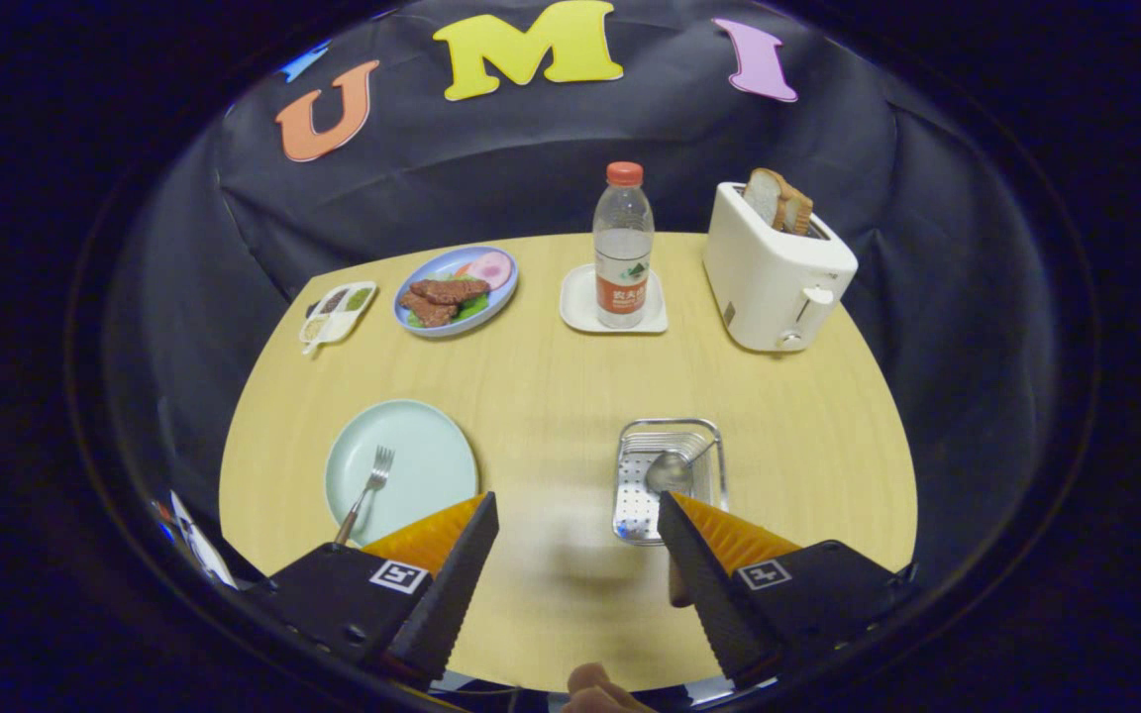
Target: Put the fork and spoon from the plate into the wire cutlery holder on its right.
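Gripper view: gripper (577, 513) jaws spread, empty. Fork (365, 492) on plate (422, 446), tines toward one o'clock; spoon (674, 469) lies in wire holder (719, 465), handle toward two o'clock.

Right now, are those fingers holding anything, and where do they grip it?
Nothing. The fingers stand open over bare table; the spoon lies in the holder, the fork on the plate.

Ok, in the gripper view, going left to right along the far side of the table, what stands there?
Divided condiment dish → blue plate of food → water bottle on its white coaster → white toaster with bread in it. The gripper is open, nearer, over bare table.
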`<state>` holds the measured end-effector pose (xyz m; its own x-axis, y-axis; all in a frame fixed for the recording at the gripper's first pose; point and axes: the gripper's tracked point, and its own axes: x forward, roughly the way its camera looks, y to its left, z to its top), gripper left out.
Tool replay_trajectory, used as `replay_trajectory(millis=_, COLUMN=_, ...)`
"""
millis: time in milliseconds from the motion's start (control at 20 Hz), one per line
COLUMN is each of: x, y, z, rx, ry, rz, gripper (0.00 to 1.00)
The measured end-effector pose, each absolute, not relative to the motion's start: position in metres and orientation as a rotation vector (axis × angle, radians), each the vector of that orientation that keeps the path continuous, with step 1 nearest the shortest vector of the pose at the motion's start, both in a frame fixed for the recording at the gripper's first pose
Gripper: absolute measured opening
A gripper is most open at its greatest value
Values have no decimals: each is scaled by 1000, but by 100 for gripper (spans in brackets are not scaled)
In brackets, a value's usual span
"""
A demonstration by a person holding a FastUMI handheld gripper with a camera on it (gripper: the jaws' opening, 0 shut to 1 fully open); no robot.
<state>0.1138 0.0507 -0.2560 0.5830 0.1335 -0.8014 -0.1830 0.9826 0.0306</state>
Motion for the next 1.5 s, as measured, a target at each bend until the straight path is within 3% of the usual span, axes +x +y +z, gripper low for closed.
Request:
replay_trajectory(millis=350, x=102, y=115, z=-272, rx=-94, ry=928, rz=209, gripper=97)
replay_trajectory(millis=1000, x=62, y=234, z=-343, rx=-97, ry=1091, rz=250, gripper=95)
replay_trajectory(millis=1300, x=54, y=259, z=-371, rx=-55, ry=1163, rz=187, gripper=78)
replay_trajectory(millis=1500, x=51, y=268, z=-386, rx=-59, ry=1195, rz=143, gripper=55)
